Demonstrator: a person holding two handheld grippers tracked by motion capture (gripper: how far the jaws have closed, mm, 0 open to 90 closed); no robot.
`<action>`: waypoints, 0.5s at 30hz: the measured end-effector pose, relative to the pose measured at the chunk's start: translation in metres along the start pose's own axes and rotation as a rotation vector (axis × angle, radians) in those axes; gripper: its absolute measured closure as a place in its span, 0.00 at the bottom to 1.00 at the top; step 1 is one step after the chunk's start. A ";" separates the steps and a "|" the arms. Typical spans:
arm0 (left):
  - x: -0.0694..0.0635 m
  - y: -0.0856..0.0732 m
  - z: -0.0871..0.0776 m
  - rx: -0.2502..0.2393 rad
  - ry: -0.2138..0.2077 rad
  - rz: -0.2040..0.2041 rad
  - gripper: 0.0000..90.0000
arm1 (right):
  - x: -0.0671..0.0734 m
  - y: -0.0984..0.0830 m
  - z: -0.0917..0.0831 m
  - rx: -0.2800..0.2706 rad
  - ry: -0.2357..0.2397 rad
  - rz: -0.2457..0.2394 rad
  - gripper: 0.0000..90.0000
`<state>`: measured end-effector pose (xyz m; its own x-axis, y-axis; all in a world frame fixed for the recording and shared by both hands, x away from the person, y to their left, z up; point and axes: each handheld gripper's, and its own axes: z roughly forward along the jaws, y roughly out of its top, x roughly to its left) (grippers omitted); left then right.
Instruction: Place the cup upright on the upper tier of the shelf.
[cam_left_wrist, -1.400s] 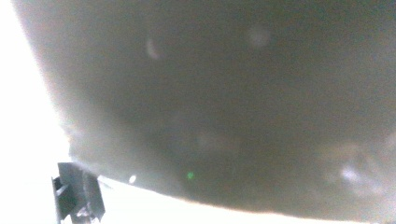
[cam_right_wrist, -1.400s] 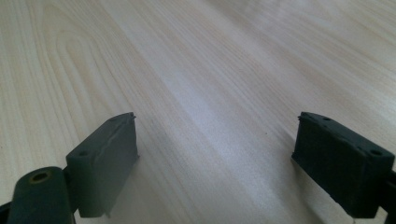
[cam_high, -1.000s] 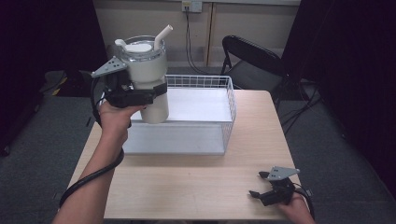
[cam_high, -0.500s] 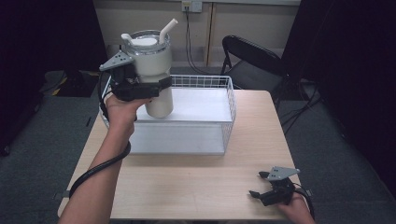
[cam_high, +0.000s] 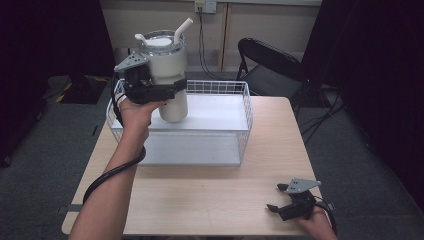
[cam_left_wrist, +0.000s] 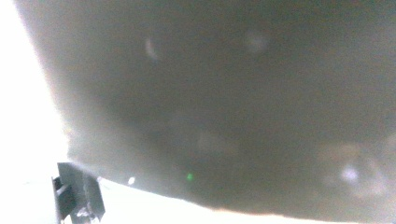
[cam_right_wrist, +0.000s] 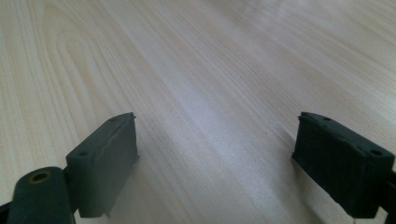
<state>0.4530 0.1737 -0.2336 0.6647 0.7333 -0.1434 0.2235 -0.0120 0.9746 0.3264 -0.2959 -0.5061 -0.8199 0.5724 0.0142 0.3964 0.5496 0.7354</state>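
A white tumbler (cam_high: 167, 65) with a clear lid and a bent straw hangs upright above the left part of a white wire basket (cam_high: 247, 116). My left gripper (cam_high: 172, 89) is shut on its middle, and its base sits just over the basket's floor area. The tumbler's wall (cam_left_wrist: 224, 107) looms blurred and close in the left gripper view, with one black fingertip (cam_left_wrist: 77, 196) at the lower left. My right gripper (cam_high: 275, 197) rests open near the table's front right corner. Its jaws stand wide apart over bare wood, with nothing in the right gripper (cam_right_wrist: 217, 158).
The basket stands on the far half of a light wooden table (cam_high: 210, 195). A black folding chair (cam_high: 270, 65) stands behind the table at the right. Dark curtains hang on both sides. The left gripper's cable (cam_high: 112, 172) trails along the forearm.
My left gripper has carried the tumbler to the right, further over the basket. The right gripper has stayed still.
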 end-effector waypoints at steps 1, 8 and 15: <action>0.000 0.000 0.001 -0.002 0.006 0.003 0.11 | 0.000 0.000 0.000 0.000 0.000 0.000 0.14; 0.005 -0.002 0.008 0.001 0.028 0.000 0.11 | 0.000 0.000 0.000 0.000 0.001 0.000 0.14; 0.006 -0.002 0.013 -0.007 0.043 0.011 0.11 | 0.000 0.000 0.000 0.000 0.002 -0.001 0.14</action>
<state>0.4661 0.1691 -0.2388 0.6356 0.7619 -0.1250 0.2109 -0.0156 0.9774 0.3266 -0.2962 -0.5061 -0.8210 0.5707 0.0148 0.3956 0.5500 0.7356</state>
